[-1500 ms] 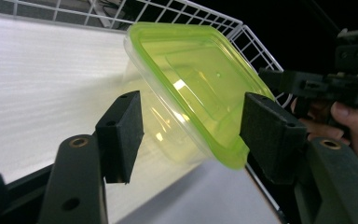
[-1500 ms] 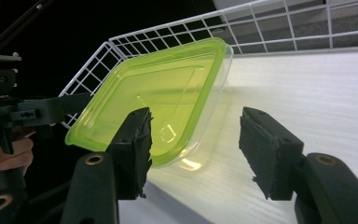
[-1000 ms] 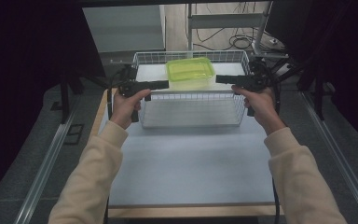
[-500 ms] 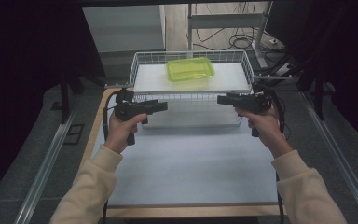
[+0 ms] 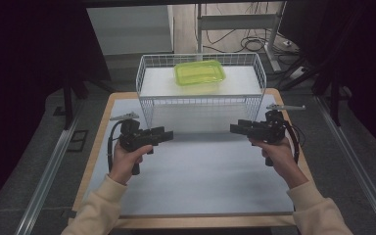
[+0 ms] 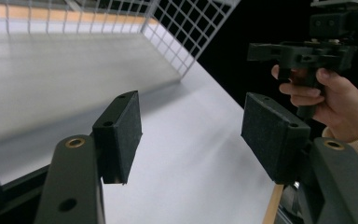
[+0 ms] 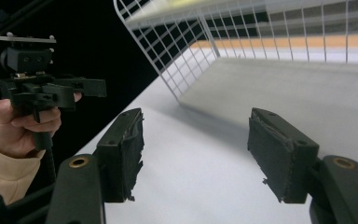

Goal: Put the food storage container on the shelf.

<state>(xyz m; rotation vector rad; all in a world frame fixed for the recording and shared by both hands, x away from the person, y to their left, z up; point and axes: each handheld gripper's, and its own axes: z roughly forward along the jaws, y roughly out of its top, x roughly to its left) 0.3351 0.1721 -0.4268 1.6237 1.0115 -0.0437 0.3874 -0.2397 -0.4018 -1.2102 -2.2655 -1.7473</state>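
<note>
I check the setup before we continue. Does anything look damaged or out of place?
The right gripper has frayed, ragged pads; the left gripper has smooth ones. The green container lies level in the wire basket. Nothing is spilled.

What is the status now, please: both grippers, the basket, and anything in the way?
Left gripper open, empty. Right gripper open, empty. Wire basket at table's far end, green container inside. Nothing between grippers and basket.
</note>
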